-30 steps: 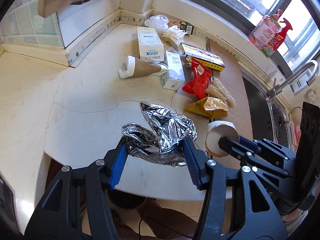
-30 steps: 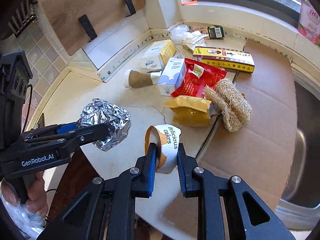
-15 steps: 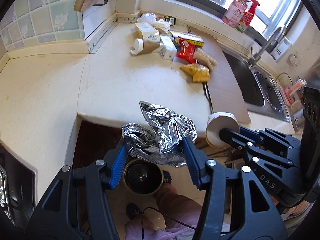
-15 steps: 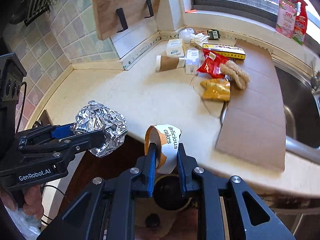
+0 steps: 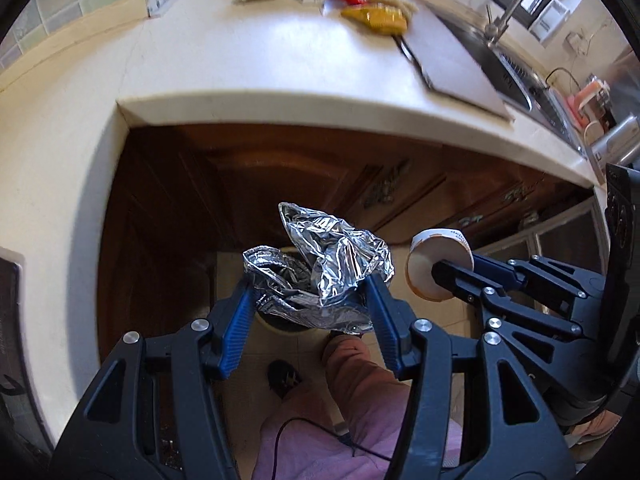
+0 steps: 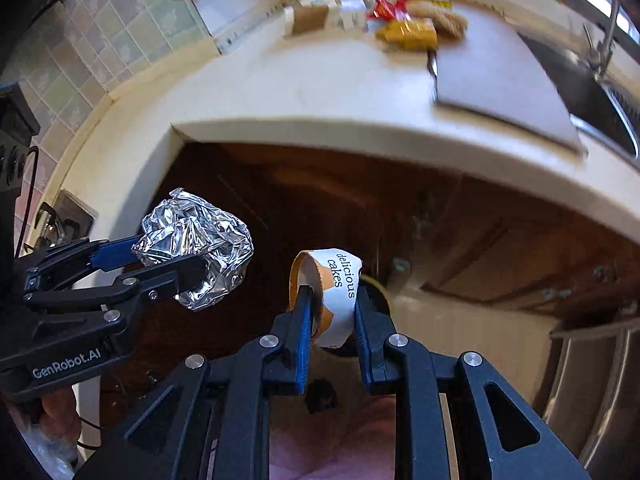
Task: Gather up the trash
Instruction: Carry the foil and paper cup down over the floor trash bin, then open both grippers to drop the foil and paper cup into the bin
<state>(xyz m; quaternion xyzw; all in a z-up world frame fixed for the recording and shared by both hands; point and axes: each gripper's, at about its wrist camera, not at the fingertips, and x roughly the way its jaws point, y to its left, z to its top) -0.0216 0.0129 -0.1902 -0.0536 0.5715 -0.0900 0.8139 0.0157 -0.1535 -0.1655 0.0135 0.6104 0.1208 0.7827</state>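
While both tools hang out past the rounded front edge of the table [image 5: 280, 92], each one has a piece of trash clamped in it. The left tool [image 5: 310, 300] grips a crumpled ball of foil [image 5: 320, 272] between its blue pads, with the foil bulging up above the fingertips; seen from the right wrist, that same left tool [image 6: 172, 264] reaches in from the left side with the foil [image 6: 196, 252] at its tip. The right tool [image 6: 330, 312] is closed on a squashed paper cake cup [image 6: 332, 292], white and brown and printed with "delicious cakes", which is pinched nearly flat between the two pads. From the left wrist view the cake cup [image 5: 436, 264] shows its round pale end, just to the right of the foil but not touching it. Both items are held in the air in front of dark wooden cabinet doors [image 5: 280, 184], over a tiled floor [image 5: 272, 360]. Directly under the foil there is a round pale rim [image 5: 276, 326], possibly a bin, though most of it is hidden. A person's leg in pink cloth [image 5: 352, 400] stands below. Far back on the table lie a yellow packet [image 6: 408, 32], a red packet [image 6: 382, 4] and some boxes, blurred.
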